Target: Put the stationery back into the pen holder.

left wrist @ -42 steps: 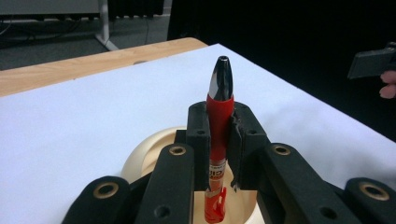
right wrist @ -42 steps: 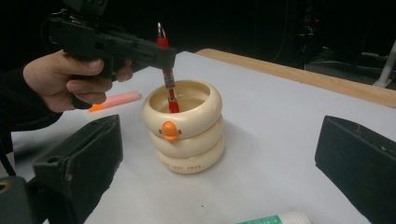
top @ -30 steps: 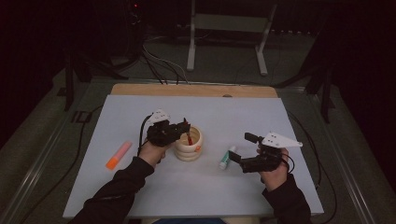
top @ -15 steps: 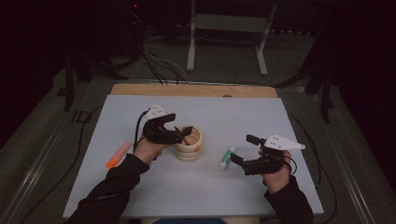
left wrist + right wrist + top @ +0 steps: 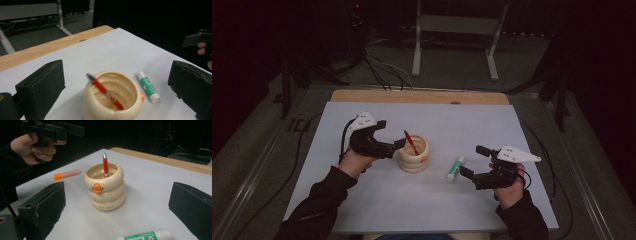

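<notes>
While the red pen [image 5: 411, 142] is leaning loose inside the cream cup [image 5: 414, 155], these risks are being weighed:

Left claw [image 5: 398, 143]: its jaws have just been opening and are being held spread wide, with nothing between them; it is being kept just beside the cup's rim, on the cup's left in the high view.

Right claw [image 5: 472, 162]: it is being held open and empty near the glue stick [image 5: 455, 168], which is lying flat on the table [image 5: 522, 130] to the right of the cup.

Pen: it is being propped at a slant against the cup's inner wall, its top end sticking out above the rim.

Tipping risk: the cup is judged to be light and tall, so a brush from the near jaw of the left claw could be enough for it to be knocked over and the pen spilled.

Rolling risk: the glue stick is round, and it could be sent rolling if it is being nudged from the side rather than pinched squarely.

Marker [image 5: 67, 174]: the orange and pink marker is lying well apart on the far left, so a reach across for it could be dragging a cable against the cup.
</notes>
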Demonstrator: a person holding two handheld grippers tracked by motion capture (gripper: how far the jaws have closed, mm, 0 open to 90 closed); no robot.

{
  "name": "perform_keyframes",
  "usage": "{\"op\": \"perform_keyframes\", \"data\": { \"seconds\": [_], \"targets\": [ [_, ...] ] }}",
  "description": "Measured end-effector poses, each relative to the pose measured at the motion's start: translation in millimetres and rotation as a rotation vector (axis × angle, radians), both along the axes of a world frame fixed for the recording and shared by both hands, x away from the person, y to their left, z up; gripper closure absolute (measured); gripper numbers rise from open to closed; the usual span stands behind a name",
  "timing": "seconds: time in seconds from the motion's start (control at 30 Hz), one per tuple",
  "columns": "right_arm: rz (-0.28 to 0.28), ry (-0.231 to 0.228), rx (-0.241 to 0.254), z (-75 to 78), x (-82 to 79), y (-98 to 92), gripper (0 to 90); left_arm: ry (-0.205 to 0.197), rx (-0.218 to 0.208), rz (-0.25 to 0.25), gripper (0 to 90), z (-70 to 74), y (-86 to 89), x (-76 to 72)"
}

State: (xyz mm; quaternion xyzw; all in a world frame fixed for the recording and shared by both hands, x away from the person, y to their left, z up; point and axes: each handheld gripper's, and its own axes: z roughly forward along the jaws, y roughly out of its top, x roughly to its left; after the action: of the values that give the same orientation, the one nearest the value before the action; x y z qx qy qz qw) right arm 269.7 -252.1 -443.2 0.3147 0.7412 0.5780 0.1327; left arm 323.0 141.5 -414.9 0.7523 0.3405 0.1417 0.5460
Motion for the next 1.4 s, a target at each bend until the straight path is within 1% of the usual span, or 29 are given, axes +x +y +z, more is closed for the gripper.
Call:
{"op": "perform_keyframes", "data": {
  "seconds": [0.13,0.23,0.3,0.4,0.47,0.57,0.6,0.67,0.73,0.8,0.83,0.9,0.97,1.07,1.3,1.4],
  "targets": [
    [0.009,0.003,-0.004,-1.2,-0.5,1.4,1.3,-0.025,0.008,0.026,1.4,1.4,14.0,-6.9],
    [0.017,0.004,-0.004,-1.4,-1.5,2.1,1.3,-0.034,0.019,0.035,1.4,1.4,23.8,-11.3],
    [0.019,0.002,-0.005,-1.1,-1.8,2.2,1.3,-0.038,0.027,0.045,1.4,0.4,30.3,-14.1],
    [0.020,0.000,-0.002,-0.4,-1.9,1.8,1.3,-0.039,0.029,0.049,1.5,-3.0,40.5,-17.9],
    [0.021,0.004,0.003,-0.6,-1.6,1.5,1.3,-0.032,0.027,0.056,1.5,-6.4,47.1,-20.0],
    [0.021,0.005,0.001,-1.0,-1.3,2.1,1.2,-0.028,0.031,0.078,1.5,-12.8,55.9,-23.1],
    [0.020,0.005,-0.003,-1.1,-1.3,2.3,1.3,-0.032,0.036,0.080,1.5,-15.5,58.5,-24.8],
    [0.022,0.005,-0.003,-1.2,-1.5,2.5,1.3,-0.026,0.048,0.088,1.6,-20.9,63.6,-27.8],
    [0.021,0.005,-0.004,-1.1,-1.4,2.4,1.3,-0.020,0.045,0.094,1.5,-26.8,69.0,-30.6],
    [0.023,0.007,0.001,-1.2,-1.3,2.4,1.3,-0.019,0.059,0.103,1.7,-33.0,74.0,-33.8],
    [0.022,0.007,-0.002,-1.1,-1.3,2.5,1.3,-0.016,0.059,0.106,1.7,-36.4,76.6,-36.0],
    [0.022,0.006,0.001,-1.1,-1.5,2.4,1.3,-0.010,0.070,0.112,1.7,-43.2,82.5,-39.6],
    [0.020,0.007,0.000,-0.9,-1.4,2.3,1.3,0.003,0.068,0.126,1.7,-49.8,88.2,-43.2],
    [0.021,0.008,0.001,-0.9,-1.3,2.2,1.3,0.016,0.079,0.142,1.8,-59.0,97.0,-48.0],
    [0.020,0.007,0.002,-0.3,-1.5,1.8,1.3,0.040,0.103,0.172,1.9,-73.0,115.3,-57.1],
    [0.020,0.006,0.003,-0.1,-1.6,1.6,1.3,0.048,0.108,0.192,2.1,-78.0,124.7,-59.8]
  ]
}}
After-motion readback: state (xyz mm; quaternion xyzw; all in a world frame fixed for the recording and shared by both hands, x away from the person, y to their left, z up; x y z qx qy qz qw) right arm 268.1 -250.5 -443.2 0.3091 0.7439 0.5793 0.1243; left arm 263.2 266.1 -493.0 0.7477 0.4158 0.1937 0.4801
